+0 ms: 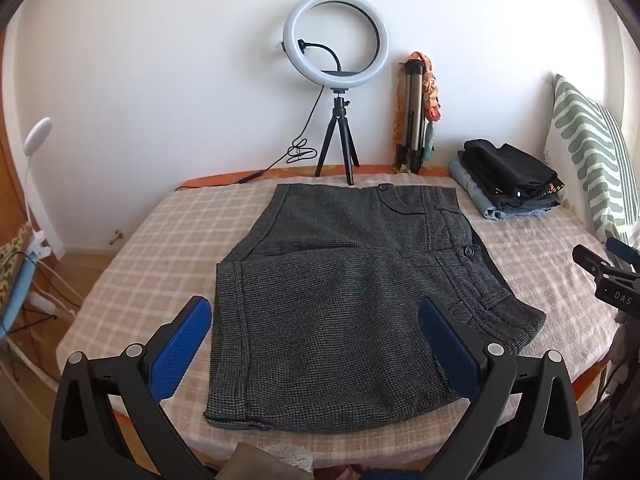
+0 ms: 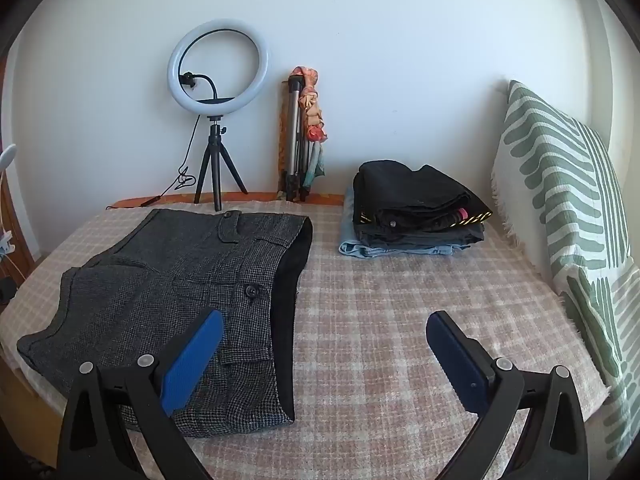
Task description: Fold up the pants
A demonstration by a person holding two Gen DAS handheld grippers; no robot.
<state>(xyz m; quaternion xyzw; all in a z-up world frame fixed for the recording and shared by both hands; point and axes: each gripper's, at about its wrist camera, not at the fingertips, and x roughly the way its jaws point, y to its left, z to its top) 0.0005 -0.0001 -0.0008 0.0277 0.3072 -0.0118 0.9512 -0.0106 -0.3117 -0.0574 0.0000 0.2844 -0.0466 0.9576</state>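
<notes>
Hovering above the near edge of the bed (image 1: pixel 132 240), our left gripper (image 1: pixel 316 324) spreads its jaws wide and holds nothing; its blue left pad (image 1: pixel 182 350) sits over bare checked cover, its darker right pad (image 1: pixel 450 350) over the pants (image 1: pixel 340 300). We see the pants lying flat on the cover, folded into a compact grey block, waistband and buttons toward the right, a cuffed hem toward the near left. Our right gripper (image 2: pixel 324 354) likewise stands wide apart and empty, low over the bed to the right of the left one; its left pad (image 2: pixel 192 364) overlaps the waistband end of the pants (image 2: pixel 168 300), its right pad (image 2: pixel 456 360) hangs over plain cover (image 2: pixel 400 320). We also glimpse this gripper's black body at the right margin of the left wrist view (image 1: pixel 608 280). We note a stack of folded clothes (image 2: pixel 416 208), dark items on pale denim, at the far right of the bed, apart from the pants and near a green-striped pillow (image 2: pixel 560 200). Against the wall stand a ring light (image 2: pixel 218 66) on a small tripod and a folded tripod (image 2: pixel 296 136) draped with cloth.
</notes>
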